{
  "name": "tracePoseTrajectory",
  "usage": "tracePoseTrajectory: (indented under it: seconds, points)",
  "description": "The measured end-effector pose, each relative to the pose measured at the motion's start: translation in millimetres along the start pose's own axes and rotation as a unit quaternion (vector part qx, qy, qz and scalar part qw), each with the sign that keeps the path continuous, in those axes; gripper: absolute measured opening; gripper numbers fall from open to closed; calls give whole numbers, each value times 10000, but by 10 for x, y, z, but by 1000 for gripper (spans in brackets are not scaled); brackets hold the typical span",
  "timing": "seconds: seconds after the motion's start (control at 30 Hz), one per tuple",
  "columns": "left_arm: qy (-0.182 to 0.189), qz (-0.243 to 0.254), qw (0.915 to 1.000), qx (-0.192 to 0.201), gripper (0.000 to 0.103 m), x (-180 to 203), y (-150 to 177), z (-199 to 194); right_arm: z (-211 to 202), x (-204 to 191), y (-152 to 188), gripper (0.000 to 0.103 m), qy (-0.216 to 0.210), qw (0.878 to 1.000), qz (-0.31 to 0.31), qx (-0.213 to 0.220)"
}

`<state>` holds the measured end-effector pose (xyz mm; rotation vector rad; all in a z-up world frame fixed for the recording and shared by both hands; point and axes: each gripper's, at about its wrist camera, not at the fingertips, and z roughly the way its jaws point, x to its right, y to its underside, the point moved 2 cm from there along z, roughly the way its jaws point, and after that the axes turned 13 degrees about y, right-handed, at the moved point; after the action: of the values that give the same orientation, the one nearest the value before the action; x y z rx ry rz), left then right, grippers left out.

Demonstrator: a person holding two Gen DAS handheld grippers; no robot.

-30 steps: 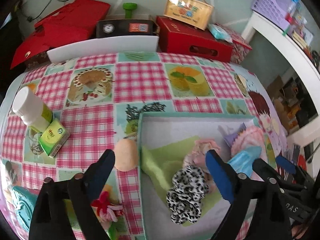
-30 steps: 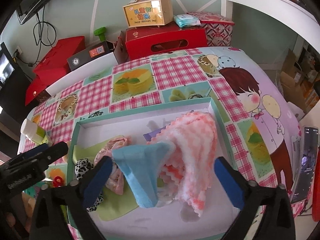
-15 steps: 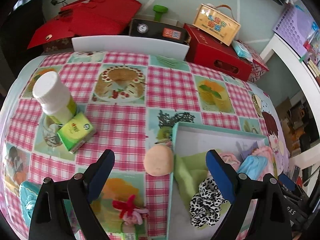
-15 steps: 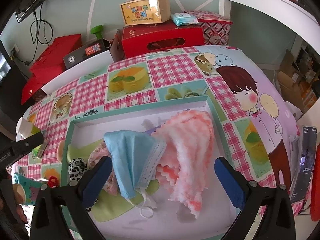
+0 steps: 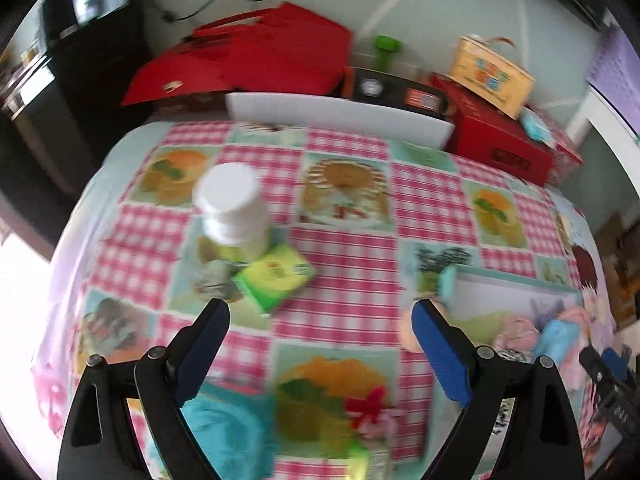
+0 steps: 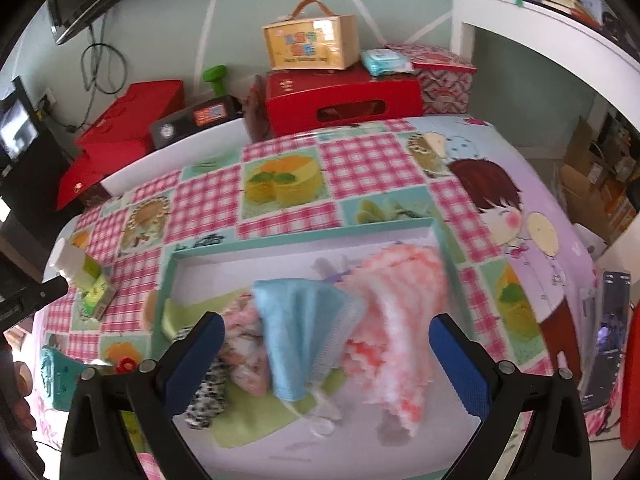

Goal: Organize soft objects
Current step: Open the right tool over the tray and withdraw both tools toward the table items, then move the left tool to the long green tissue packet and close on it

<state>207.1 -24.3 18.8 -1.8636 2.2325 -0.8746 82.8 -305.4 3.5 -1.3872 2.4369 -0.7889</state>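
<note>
A: How do the grippers stand?

B: The left gripper [image 5: 320, 316] has its jaws wide apart with nothing between them, above the checked cloth on the counter [image 5: 348, 256]. The right gripper [image 6: 326, 330] is spread just as wide and empty, over the tray [image 6: 208, 254].

A: Where are the soft things?

B: Most lie in the tray: a blue mask [image 6: 298, 324] draped over a pink-and-white cloth [image 6: 396, 308], with a green cloth [image 6: 248, 432] under them and a leopard scrunchie [image 6: 208, 394] at the left side. Still on the counter are a peach puff [image 5: 408, 336] touching the tray's outer wall, a red flower clip [image 5: 370, 404] and a teal fuzzy piece [image 5: 228, 436] beside the left gripper's finger.

A: Anything else?

B: A white bottle [image 5: 234, 212] and a green box [image 5: 274, 276], touching each other.
</note>
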Motion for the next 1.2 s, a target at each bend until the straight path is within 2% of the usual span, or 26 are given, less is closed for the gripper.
tracePoseTrajectory:
  seconds: [0.17,0.47,0.9,1.2]
  points:
    - [76,-336,9993,121,93,-188,0,-100,-57,-361,50,103,-239,9989,-397,25]
    - [306,-279,9984,375,93,-22,134,-277,-230,-782,199,103,-454,9947,-909,174]
    - [470,-67,9984,310,92,221,582,-309,-209,-769,557,103,-576,9938,-949,-107]
    - [618,-10,9981,19,92,299,948,-247,-208,-653,760,103,-589,9938,-911,-264]
